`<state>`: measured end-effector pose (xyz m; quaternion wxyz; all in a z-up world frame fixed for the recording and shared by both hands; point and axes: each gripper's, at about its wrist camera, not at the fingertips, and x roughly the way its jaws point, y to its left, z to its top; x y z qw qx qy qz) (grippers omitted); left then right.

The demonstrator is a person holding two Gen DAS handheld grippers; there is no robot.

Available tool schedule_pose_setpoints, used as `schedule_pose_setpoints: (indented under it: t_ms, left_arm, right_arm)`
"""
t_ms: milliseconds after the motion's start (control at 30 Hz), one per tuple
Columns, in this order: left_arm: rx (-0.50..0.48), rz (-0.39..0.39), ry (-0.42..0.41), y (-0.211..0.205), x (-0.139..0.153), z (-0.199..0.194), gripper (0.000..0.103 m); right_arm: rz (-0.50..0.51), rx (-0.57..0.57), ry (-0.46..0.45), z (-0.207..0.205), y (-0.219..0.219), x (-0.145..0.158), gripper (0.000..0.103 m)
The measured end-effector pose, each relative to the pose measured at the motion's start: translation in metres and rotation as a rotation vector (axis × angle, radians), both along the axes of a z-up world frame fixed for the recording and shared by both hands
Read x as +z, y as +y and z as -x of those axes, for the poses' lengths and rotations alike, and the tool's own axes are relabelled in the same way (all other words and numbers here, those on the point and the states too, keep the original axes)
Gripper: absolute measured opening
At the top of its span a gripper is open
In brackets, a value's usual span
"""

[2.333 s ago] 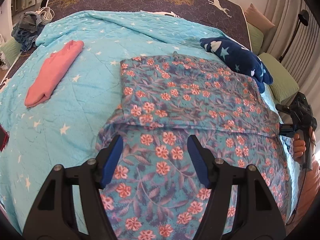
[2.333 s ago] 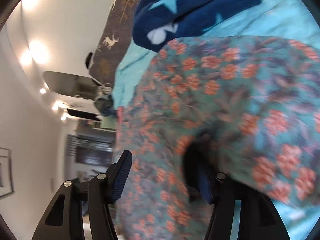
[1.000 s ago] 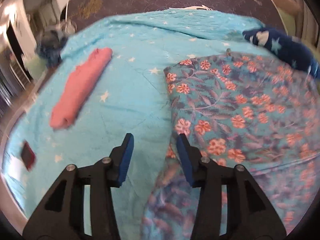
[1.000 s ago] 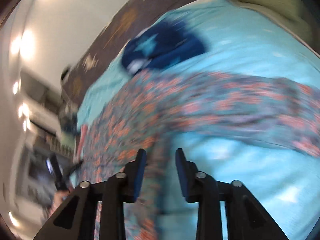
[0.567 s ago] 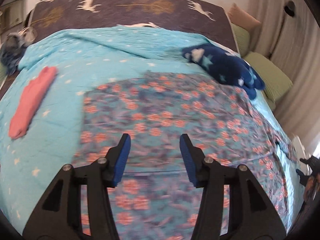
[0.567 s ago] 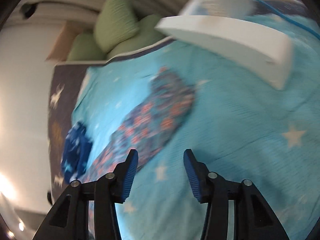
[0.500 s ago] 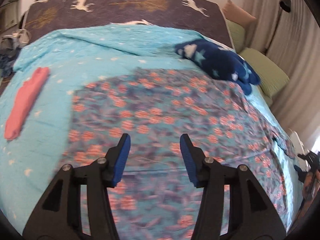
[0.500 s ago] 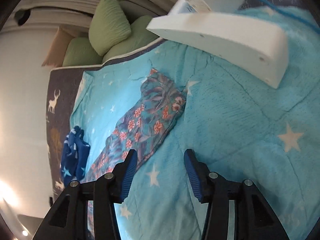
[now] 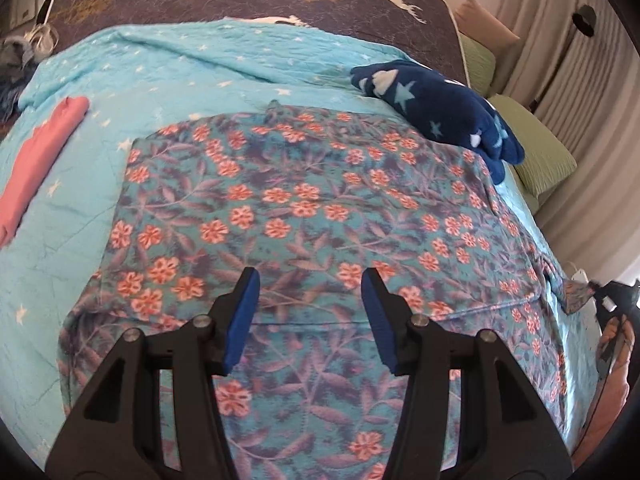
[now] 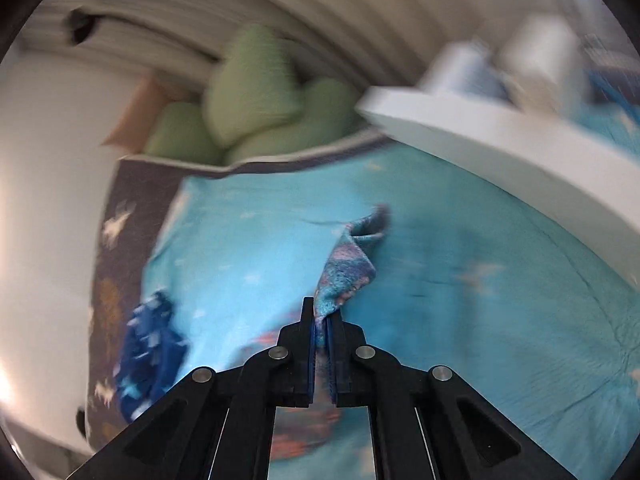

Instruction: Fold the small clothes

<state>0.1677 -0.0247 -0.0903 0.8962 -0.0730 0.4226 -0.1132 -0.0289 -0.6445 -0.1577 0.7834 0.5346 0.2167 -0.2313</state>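
We have the teal fleece garment printed with coral flowers [image 9: 304, 208] spread across the middle of the left wrist frame, lying on the turquoise star-patterned quilt [image 9: 168, 76]. Our left gripper [image 9: 310, 312] hovers over its lower centre with jaws spread wide, holding nothing. Our right gripper [image 10: 321, 326] has its jaws pressed together on a corner of the same floral cloth, which rises from the fingertips at the centre of the right wrist frame. To fold well, we judge the left gripper should take the opposite corner, so both edges travel together and the crease lies straight. A folded pink garment [image 9: 38, 160] sits at the left edge; a navy star-printed fleece [image 9: 440, 108] lies upper right, touching the floral cloth's edge.
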Motion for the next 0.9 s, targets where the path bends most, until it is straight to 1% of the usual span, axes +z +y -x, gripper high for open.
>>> schedule_pose_setpoints:
  t_ms: [33,67,133,200,267,300,367,400,433,467,500,533,600,667,700,733,800,900]
  left_arm:
    - [0.009,0.014,0.009,0.003,-0.002,-0.002,0.054]
    - [0.022,0.040,0.020,0.008,-0.005,-0.003,0.054]
    - [0.033,0.076,0.029,0.014,-0.007,-0.003,0.054]
    - [0.041,0.102,0.031,0.019,-0.007,0.000,0.054]
    - [0.039,0.106,0.029,0.023,-0.006,0.003,0.054]
    - [0.036,0.107,0.027,0.025,-0.005,0.006,0.054]
    - [0.031,0.117,0.021,0.031,-0.004,0.013,0.058]
    - [0.031,0.122,0.021,0.033,-0.004,0.014,0.063]
    - [0.029,0.135,0.018,0.038,-0.003,0.018,0.066]
    - [0.021,0.145,0.020,0.041,-0.003,0.020,0.066]
    - [0.011,0.152,0.025,0.042,-0.004,0.022,0.066]
    - [-0.006,0.164,0.029,0.044,-0.004,0.026,0.066]
    - [-0.042,0.204,0.031,0.045,-0.003,0.031,0.067]
    - [-0.097,0.262,0.045,0.039,-0.002,0.033,0.067]
    - [-0.123,0.283,0.054,0.035,-0.002,0.034,0.067]
    - [-0.147,0.298,0.062,0.029,-0.002,0.032,0.067]
    - [-0.214,0.325,0.083,0.011,-0.002,0.029,0.067]
    - [-0.305,0.302,0.118,-0.023,-0.007,0.024,0.067]
  right_arm:
    - [0.042,0.043,-0.024,-0.008,0.009,0.017,0.004]
    - [0.105,0.112,-0.053,-0.022,0.027,0.042,0.004]
    - [0.199,0.233,-0.101,-0.044,0.061,0.079,0.004]
    - [0.316,0.403,-0.168,-0.074,0.121,0.122,0.005]
    - [0.391,0.560,-0.212,-0.090,0.177,0.145,0.005]
    - [0.423,0.668,-0.237,-0.100,0.215,0.153,0.006]
    - [0.450,0.890,-0.277,-0.112,0.290,0.156,0.007]
    - [0.456,0.970,-0.283,-0.114,0.316,0.153,0.008]
    - [0.457,1.061,-0.279,-0.116,0.343,0.147,0.017]
    - [0.456,1.139,-0.251,-0.119,0.367,0.137,0.022]
    - [0.452,1.212,-0.200,-0.120,0.389,0.125,0.027]
    - [0.443,1.255,-0.170,-0.118,0.401,0.115,0.027]
    - [0.414,1.300,-0.133,-0.109,0.407,0.099,0.029]
    - [0.402,1.281,-0.103,-0.102,0.392,0.091,0.034]
    - [0.402,1.248,-0.085,-0.098,0.380,0.087,0.039]
    - [0.402,1.221,-0.071,-0.097,0.370,0.086,0.042]
    - [0.399,1.144,-0.041,-0.085,0.344,0.084,0.042]
    - [0.409,1.060,-0.019,-0.074,0.316,0.085,0.045]
